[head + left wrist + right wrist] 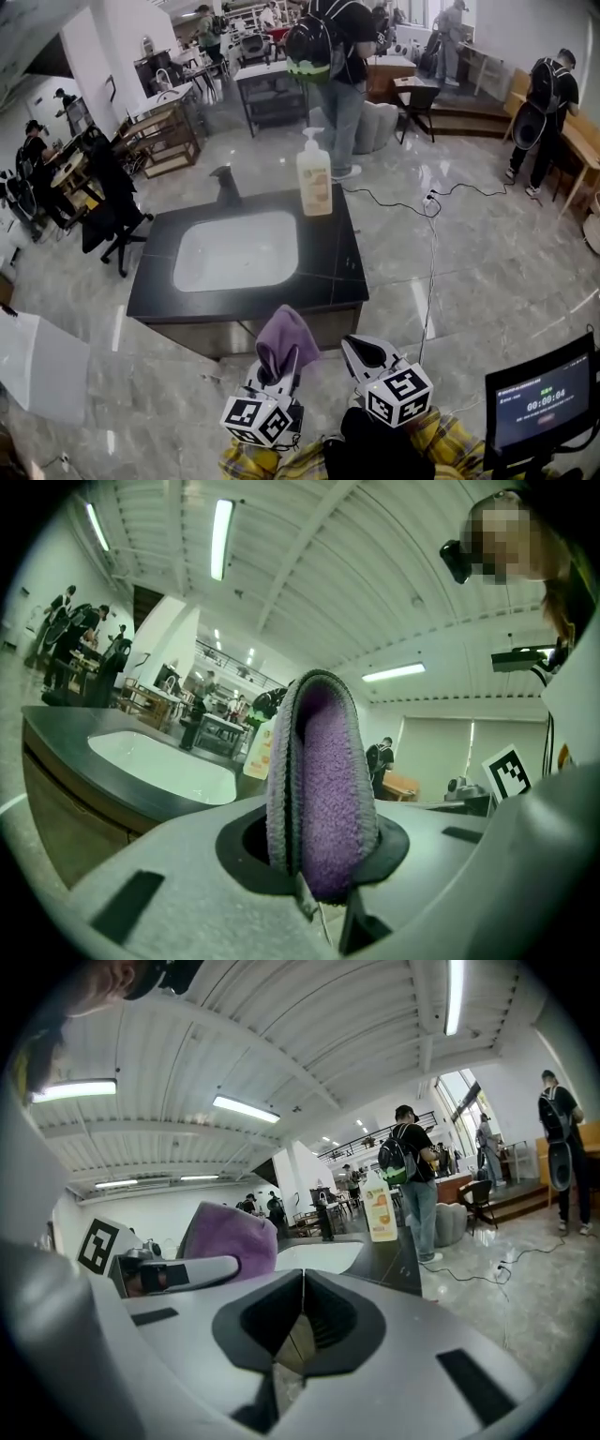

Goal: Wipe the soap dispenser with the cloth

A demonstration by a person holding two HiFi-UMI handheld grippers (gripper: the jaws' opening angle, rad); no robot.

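1. Busy open workshop, glossy tile floor, people well beyond the grippers; black counter (342,258) just ahead of both, white sink (236,249) sunk in it, faucet (225,184) at the far side.
2. Dispenser (314,176) stands upright on the counter's far right part, past the sink, ahead of both grippers and well apart from them. Nothing braces it.
3. Left gripper (281,367) is clamped on the folded purple cloth (323,780); the cloth stands up out of the jaws with its fold at the top.
4. Right gripper (300,1321) is clenched with nothing in it, jaws meeting edge to edge, just right of the left one.
5. Stage, judged: approach only, no wiping contact yet.
6. Risks, judged:
   - Bottle is free-standing and tall, so a one-sided push with the cloth may tip it or slide it toward the counter's far edge.
   - Right gripper would have to open to steady the bottle; left closed, it can only nudge it.
   - Cloth is pinched only at its lower end, so rubbing drag could pull it out.
   - Pressing on the pump head may squirt soap.
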